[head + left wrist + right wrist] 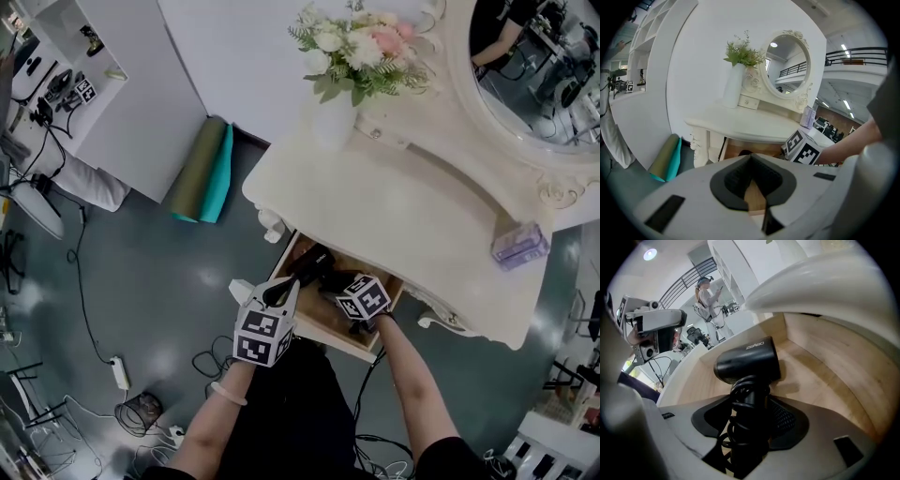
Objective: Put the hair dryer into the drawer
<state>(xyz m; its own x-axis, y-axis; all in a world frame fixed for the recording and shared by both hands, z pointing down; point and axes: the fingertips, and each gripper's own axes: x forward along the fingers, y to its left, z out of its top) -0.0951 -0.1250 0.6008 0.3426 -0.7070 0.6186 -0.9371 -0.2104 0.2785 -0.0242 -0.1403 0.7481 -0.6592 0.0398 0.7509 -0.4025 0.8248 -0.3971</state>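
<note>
Right tool [749,405] grips the black plastic hair dryer [747,359] by its cord-wrapped handle inside the pale wooden drawer [825,362]. I see my left tool [751,158] closed and empty beside it.

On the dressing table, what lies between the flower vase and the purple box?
Nothing. The head view shows only bare tabletop between the vase and the purple box.

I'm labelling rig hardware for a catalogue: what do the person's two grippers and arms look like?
The left gripper and right gripper both have pale grey-white moulded bodies with black ribbed pads. Each carries a cube of black-and-white square markers. The forearms are bare, a pale bracelet circles the left wrist, and the clothing is black.
</note>
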